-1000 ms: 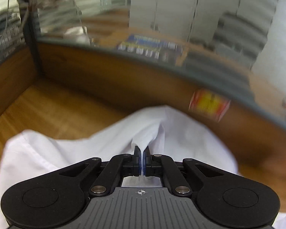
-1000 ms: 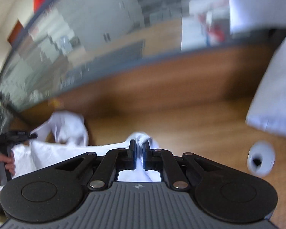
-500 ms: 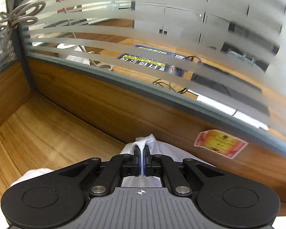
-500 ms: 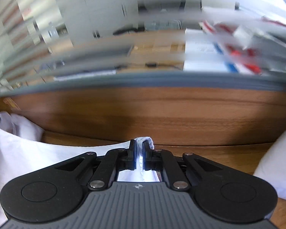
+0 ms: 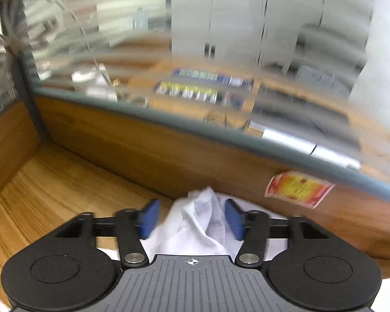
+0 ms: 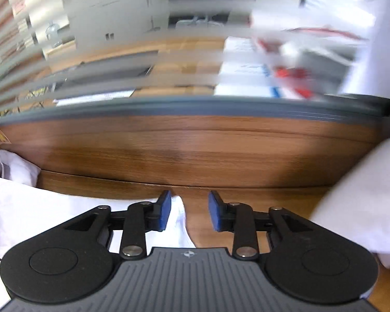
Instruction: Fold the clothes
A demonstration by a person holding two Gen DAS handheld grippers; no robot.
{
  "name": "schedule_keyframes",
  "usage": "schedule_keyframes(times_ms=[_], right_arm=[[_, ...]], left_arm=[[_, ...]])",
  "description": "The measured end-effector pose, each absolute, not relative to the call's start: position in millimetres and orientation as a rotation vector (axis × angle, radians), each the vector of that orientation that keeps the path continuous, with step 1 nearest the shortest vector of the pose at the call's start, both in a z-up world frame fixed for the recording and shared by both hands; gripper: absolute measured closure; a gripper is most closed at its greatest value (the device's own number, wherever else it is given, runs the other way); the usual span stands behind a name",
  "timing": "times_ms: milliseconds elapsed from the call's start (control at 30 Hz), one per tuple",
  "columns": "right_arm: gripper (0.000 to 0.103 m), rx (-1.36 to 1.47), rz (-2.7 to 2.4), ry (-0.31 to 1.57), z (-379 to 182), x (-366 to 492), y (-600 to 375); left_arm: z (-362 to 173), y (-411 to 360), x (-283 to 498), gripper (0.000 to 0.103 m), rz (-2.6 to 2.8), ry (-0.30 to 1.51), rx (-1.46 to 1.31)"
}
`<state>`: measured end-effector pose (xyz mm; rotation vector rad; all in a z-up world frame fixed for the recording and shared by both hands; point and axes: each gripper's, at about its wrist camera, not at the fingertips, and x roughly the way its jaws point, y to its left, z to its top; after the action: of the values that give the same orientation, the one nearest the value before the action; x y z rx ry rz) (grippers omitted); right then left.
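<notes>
White garment (image 5: 197,223) loose on wooden desk (image 5: 52,184) — left gripper (image 5: 192,217), right gripper (image 6: 189,210) both spread.

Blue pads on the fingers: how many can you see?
4. Left gripper: one pad on each side of the bunched white cloth. Right gripper: one pad against the cloth's edge, one over bare wood.

White shirt (image 5: 200,223): crumpled, thin fabric, bunched peak against wooden partition at desk's back edge. In right view, shirt (image 6: 39,213) spreads flat leftward along desk, edge near partition, corner rumpled.
</notes>
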<state>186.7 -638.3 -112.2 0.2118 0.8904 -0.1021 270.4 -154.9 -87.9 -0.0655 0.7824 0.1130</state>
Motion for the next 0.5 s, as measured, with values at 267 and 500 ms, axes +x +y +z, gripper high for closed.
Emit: schedule_keyframes(times_ms=[267,500], right_arm=[[0.063,0.268,-0.174,0.898,-80,91,-636],[0.063,0.375,-0.202,0.939,-90,-6,-619]], left_arm=[[-52,-179,234,0.037,-0.157,0.830,0.021],[-45,-233,208,0.037,-0.434,0.922,0.166]])
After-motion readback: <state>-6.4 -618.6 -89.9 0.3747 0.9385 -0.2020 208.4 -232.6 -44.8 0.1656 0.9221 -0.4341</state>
